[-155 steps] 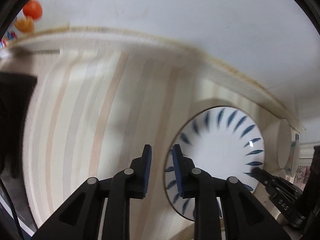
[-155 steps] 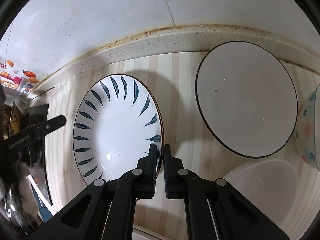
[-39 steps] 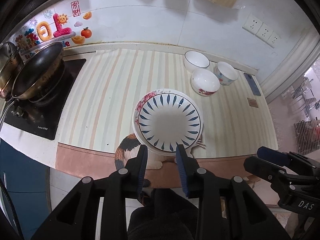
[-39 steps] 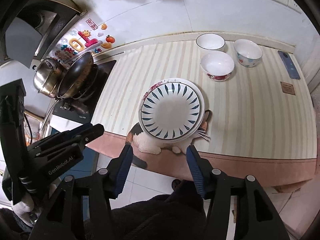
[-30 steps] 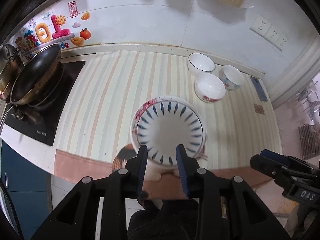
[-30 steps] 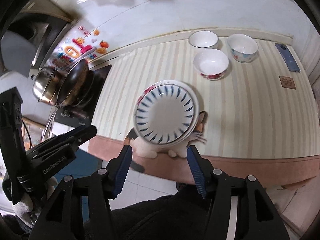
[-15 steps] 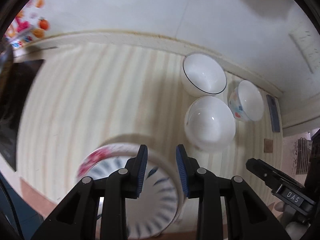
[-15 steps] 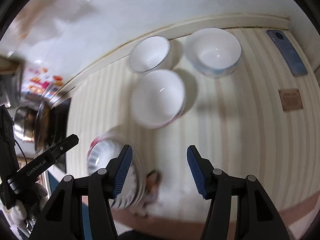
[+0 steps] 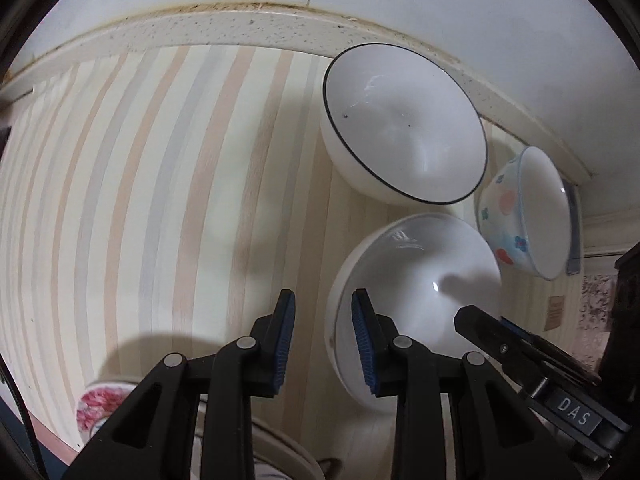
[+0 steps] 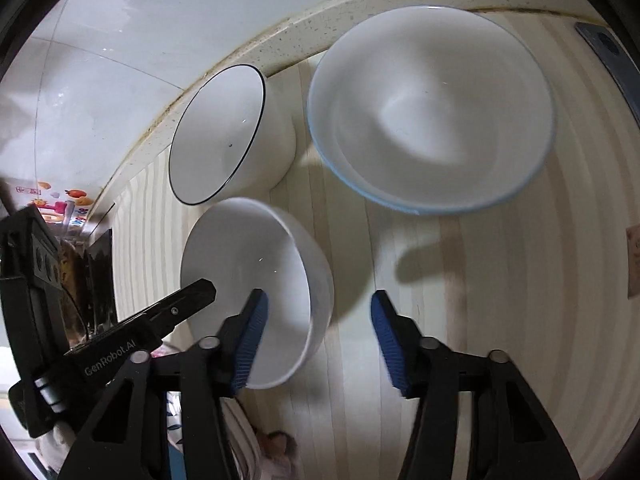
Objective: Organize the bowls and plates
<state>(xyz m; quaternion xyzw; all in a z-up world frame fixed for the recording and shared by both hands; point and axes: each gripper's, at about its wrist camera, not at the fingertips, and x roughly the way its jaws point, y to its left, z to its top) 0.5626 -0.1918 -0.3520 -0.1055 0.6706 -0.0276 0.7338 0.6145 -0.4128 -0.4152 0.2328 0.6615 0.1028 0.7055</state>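
Note:
Three bowls stand at the back of the striped counter. A plain white bowl (image 9: 416, 292) (image 10: 256, 280) is nearest. A black-rimmed white bowl (image 9: 404, 128) (image 10: 224, 136) stands by the wall. A blue-rimmed flowered bowl (image 9: 524, 208) (image 10: 432, 108) is to the right. My left gripper (image 9: 323, 340) is open and empty, its right finger at the plain bowl's left rim. My right gripper (image 10: 318, 340) is open and empty, its left finger over the plain bowl's right rim. The stacked plates' flowered rim (image 9: 98, 400) shows at the bottom left.
A speckled backsplash ledge (image 9: 248, 32) and tiled wall close the back of the counter. A dark phone (image 10: 604, 48) lies at the far right. The stove area (image 10: 96, 264) is to the left. Bare striped counter (image 9: 140, 200) spreads left of the bowls.
Both grippers have dropped from high above the counter edge to close over the three bowls. The stacked plates have slid out of the bottom of both views. Both stay open.

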